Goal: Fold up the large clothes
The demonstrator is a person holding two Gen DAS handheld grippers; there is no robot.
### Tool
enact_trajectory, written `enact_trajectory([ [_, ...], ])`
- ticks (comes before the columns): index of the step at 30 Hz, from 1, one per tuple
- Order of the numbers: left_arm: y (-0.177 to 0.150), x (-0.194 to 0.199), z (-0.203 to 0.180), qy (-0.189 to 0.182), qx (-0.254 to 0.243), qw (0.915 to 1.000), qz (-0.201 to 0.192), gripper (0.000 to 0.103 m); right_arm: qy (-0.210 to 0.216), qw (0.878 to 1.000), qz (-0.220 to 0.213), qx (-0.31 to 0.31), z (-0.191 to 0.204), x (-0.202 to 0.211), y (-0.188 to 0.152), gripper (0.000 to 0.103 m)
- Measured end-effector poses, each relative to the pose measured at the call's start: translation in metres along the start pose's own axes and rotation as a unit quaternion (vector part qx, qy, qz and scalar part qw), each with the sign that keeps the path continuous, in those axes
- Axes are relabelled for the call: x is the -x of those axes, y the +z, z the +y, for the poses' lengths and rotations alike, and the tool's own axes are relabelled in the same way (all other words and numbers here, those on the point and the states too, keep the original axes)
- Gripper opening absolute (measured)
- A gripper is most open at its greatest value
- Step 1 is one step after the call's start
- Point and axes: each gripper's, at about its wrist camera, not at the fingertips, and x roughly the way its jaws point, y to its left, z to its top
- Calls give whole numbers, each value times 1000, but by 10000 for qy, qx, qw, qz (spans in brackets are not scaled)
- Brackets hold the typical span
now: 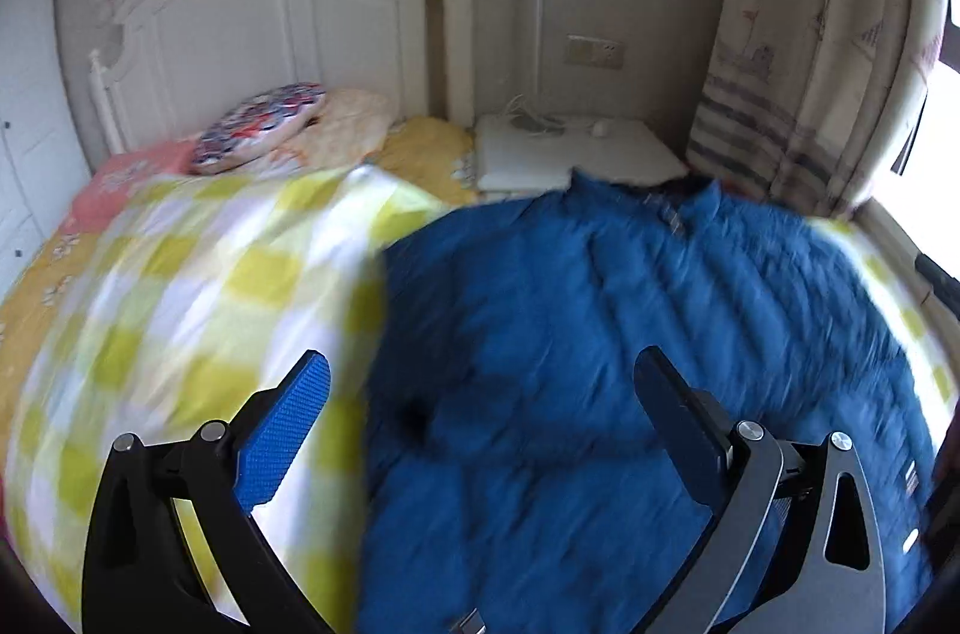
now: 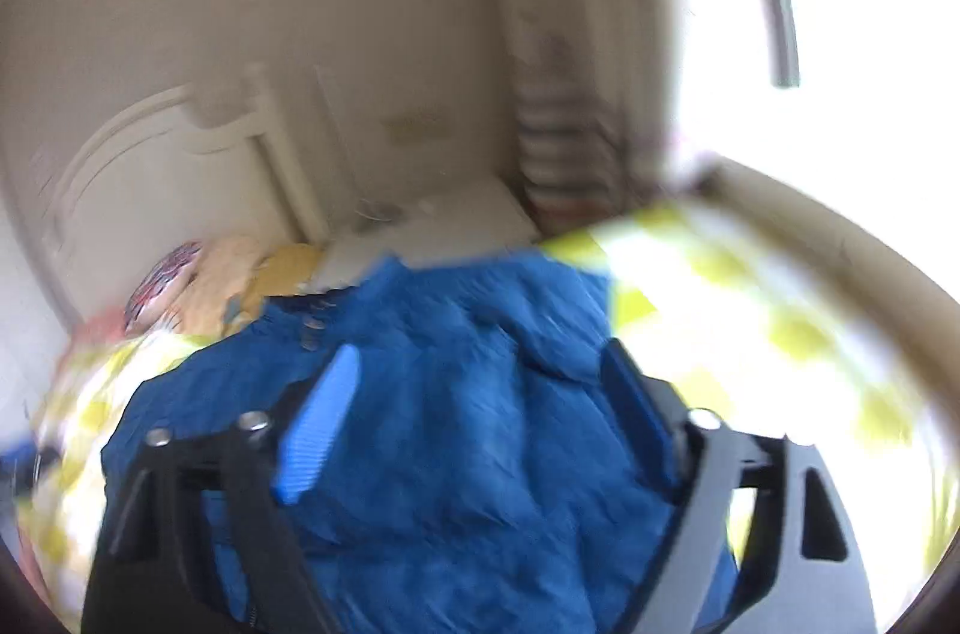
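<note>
Nearest, the left gripper (image 1: pixel 483 394) and right gripper (image 2: pixel 480 394) both gape wide, holding nothing. Beneath them a blue quilted jacket (image 1: pixel 600 334) lies on the bed's yellow-checked cover (image 1: pixel 198 286).

Left gripper (image 1: pixel 480 382): black frame arms, round silver screws at pivots, slot cut-outs in frame. Fingers (image 1: pixel 282 433) wore blue ribbed pads. Right-hand arm looked grey metal. Right gripper (image 2: pixel 480 394): same build, black frame, silver screws, blue ribbed pads (image 2: pixel 321 427), all blurred.
</note>
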Motion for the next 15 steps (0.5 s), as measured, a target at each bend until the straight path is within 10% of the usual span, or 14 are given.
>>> enact_trajectory([
  [8, 2, -125, -24, 127, -59, 9926, 1207, 99, 117, 9708, 1674, 1717, 53, -100, -41, 91],
  [15, -20, -135, -29, 235, -548, 9949, 817, 99, 276, 9729, 1603, 1645, 50, -116, -53, 95],
])
